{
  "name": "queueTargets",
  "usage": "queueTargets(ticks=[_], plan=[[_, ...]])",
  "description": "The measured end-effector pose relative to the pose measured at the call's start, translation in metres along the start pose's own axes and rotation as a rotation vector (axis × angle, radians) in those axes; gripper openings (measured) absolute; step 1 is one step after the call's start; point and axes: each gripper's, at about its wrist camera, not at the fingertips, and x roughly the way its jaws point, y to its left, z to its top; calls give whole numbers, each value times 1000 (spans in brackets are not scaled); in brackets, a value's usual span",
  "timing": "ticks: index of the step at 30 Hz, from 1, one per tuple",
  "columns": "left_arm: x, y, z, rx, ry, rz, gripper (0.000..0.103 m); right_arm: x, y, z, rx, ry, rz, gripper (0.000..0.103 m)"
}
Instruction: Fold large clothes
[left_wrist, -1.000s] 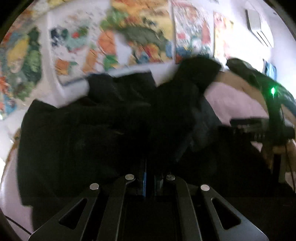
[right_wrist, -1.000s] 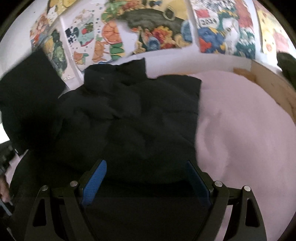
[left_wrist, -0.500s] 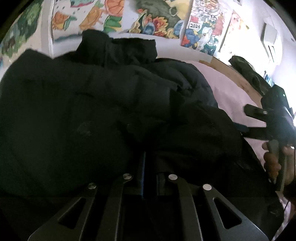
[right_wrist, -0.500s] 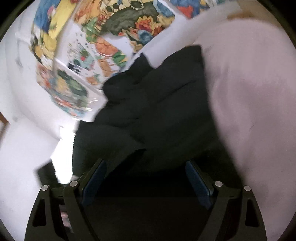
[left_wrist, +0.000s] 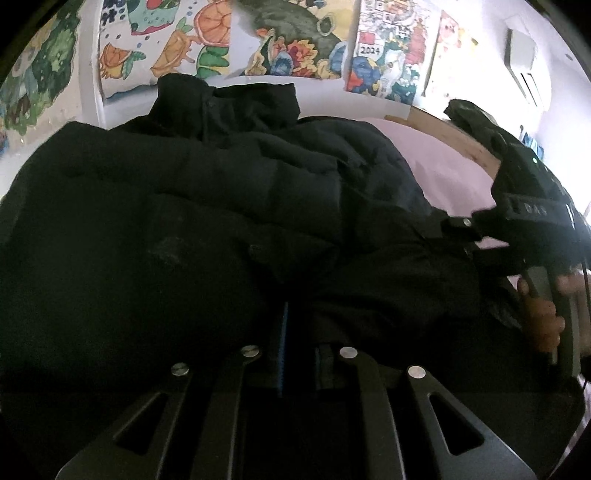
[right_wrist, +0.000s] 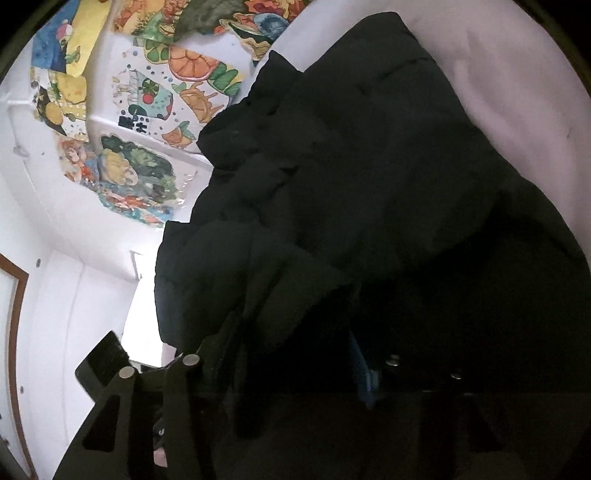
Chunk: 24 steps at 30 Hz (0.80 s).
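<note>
The black coat (left_wrist: 207, 206) lies spread on the pink bed (left_wrist: 443, 162), its long axis running away from me toward the postered wall (left_wrist: 177, 48), collar at the far end and hem nearest both my hands. My left gripper (left_wrist: 299, 343) is nipped almost shut on the near edge of the coat; dark cloth fills the narrow slot between its fingers, so I take it to be holding a fold of the hem. My right gripper (right_wrist: 295, 354) sits at the coat's right-hand edge, and its jaws have just been closing with padded cloth bunched between them. The view there is so dark that I cannot tell whether the pads have yet bitten. In the left view that same gripper (left_wrist: 528, 218) shows at the coat's right side, with my right hand (left_wrist: 543, 314) on its handle. So both grips are at the near end, and the fold must carry the hem away from me toward the collar.
</note>
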Motion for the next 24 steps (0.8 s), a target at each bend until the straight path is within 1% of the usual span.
queueTargets(ticks=[5,6,7,8,10,11,12,13,16,20,22,23,24], plan=[[-9,0,-9,5,-20,-42,15,-1,2,-2,-33,2,-27,49],[-11,1,-10,2,-19,-58,19,1,3,-2,-37,4,-31,49],[-12,1,-11,-3,-19,-73,21,2,4,-2,-40,6,-34,49],[-14,1,-12,-8,-20,-81,26,3,4,-3,-43,8,-38,49],[-18,3,-13,-22,-24,-123,49,3,5,-3,-50,7,-51,49],[-19,3,-15,-27,-24,-151,72,3,5,-4,-50,9,-51,48],[-21,2,-16,-28,-23,-177,102,3,4,-4,-49,11,-52,48],[-24,1,-17,-28,-30,-197,102,3,4,-3,-49,12,-52,48],[-34,-2,-21,-22,-58,-198,102,2,3,-5,-58,24,-63,48],[-54,3,-25,-53,-112,-205,102,1,3,-9,-70,46,-66,48],[-65,8,-27,-72,-136,-197,102,1,5,-11,-84,57,-79,43],[-72,12,-28,-83,-149,-191,102,1,6,-12,-90,59,-90,38],[-77,15,-29,-93,-157,-181,102,1,7,-13,-103,62,-105,30]])
